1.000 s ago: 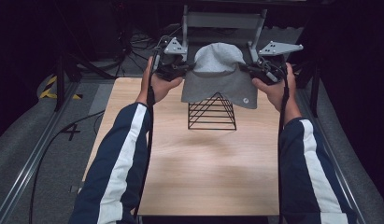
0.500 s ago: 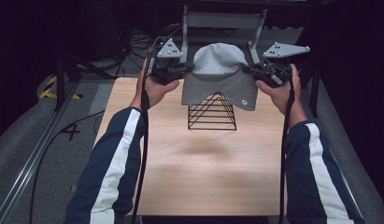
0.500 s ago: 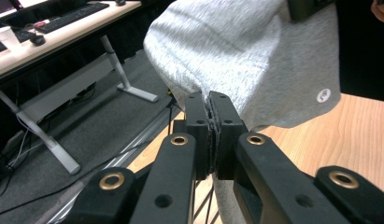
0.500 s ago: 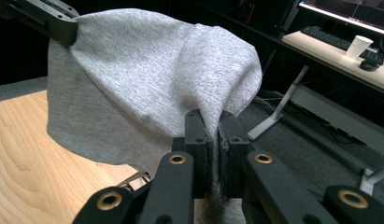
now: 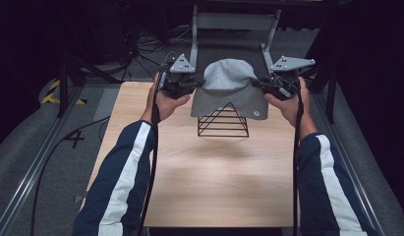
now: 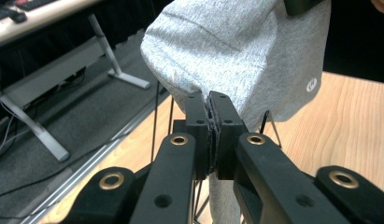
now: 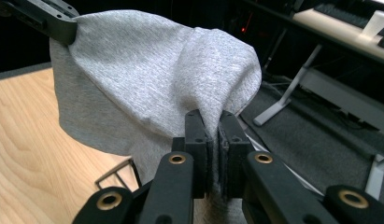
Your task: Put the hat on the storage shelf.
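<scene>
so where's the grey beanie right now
In the high view the grey beanie hangs at the table's far edge, stretched between the left gripper and right gripper, draped over the black wire pyramid stand.

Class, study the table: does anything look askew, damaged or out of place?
Nothing looks damaged or spilled. The grey beanie hangs stretched between the left hand-held gripper and right hand-held gripper, over the black wire pyramid stand, not yet seated on it.

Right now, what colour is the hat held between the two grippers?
Heathered light grey, with a small round white logo near its edge; the hat shows best in the left gripper view.
</scene>
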### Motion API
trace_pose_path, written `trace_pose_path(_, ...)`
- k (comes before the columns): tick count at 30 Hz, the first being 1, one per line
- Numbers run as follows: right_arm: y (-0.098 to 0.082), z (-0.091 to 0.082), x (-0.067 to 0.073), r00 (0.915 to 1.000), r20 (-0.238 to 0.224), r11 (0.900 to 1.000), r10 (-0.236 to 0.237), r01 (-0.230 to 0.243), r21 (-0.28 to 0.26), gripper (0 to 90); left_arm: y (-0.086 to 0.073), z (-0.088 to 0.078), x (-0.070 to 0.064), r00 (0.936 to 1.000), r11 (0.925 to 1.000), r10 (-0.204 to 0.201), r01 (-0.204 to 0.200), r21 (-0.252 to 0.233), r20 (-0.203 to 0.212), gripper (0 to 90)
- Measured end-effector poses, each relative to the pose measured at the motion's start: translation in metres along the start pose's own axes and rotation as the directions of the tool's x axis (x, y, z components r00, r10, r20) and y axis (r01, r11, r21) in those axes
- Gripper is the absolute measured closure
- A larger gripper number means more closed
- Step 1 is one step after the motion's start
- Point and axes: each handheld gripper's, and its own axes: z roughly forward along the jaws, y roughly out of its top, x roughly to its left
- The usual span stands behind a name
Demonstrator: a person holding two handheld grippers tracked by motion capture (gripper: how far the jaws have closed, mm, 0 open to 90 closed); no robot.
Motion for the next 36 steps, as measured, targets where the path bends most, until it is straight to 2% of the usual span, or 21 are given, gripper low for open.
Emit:
trace_pose_path(5, -0.015, 0.01, 0.001, 0.9999, -0.01, 0.999, 0.01, -0.009, 0.03, 84.9, -0.017, 0.017, -0.003, 0.9995, 0.9991, -0.028, 0.028, 0.032, 0.014, 87.4)
trace_pose_path(12, -0.037, 0.021, 0.003, 0.9993, -0.024, 0.998, 0.03, -0.028, 0.062, 84.9, -0.038, 0.031, -0.006, 0.9983, 0.9964, -0.052, 0.05, 0.069, 0.025, 87.5)
trace_pose_path(20, -0.063, 0.032, 0.007, 0.9965, -0.05, 0.994, 0.067, -0.062, 0.086, 85.0, -0.058, 0.041, -0.01, 0.9959, 0.9929, -0.084, 0.081, 0.087, 0.033, 87.4)
trace_pose_path(23, -0.079, 0.038, 0.011, 0.9949, -0.061, 0.991, 0.08, -0.073, 0.111, 84.9, -0.07, 0.045, -0.013, 0.995, 0.9916, -0.095, 0.091, 0.091, 0.033, 87.4)
trace_pose_path(25, -0.087, 0.041, 0.014, 0.994, -0.065, 0.989, 0.088, -0.079, 0.124, 84.9, -0.076, 0.048, -0.016, 0.9975, 0.9921, -0.068, 0.065, 0.107, 0.019, 87.4)
trace_pose_path(30, -0.105, 0.052, 0.017, 0.9916, -0.067, 0.983, 0.111, -0.099, 0.156, 85.0, -0.093, 0.06, -0.022, 0.9974, 0.9869, -0.071, 0.068, 0.146, 0.014, 87.4)
trace_pose_path(31, -0.108, 0.054, 0.017, 0.9914, -0.068, 0.982, 0.112, -0.1, 0.161, 85.0, -0.094, 0.061, -0.022, 0.9983, 0.9867, -0.058, 0.055, 0.153, 0.013, 87.4)
trace_pose_path(36, -0.115, 0.06, 0.018, 0.9897, -0.064, 0.978, 0.129, -0.116, 0.174, 85.0, -0.098, 0.067, -0.024, 0.9987, 0.9817, -0.049, 0.046, 0.185, 0.013, 87.4)
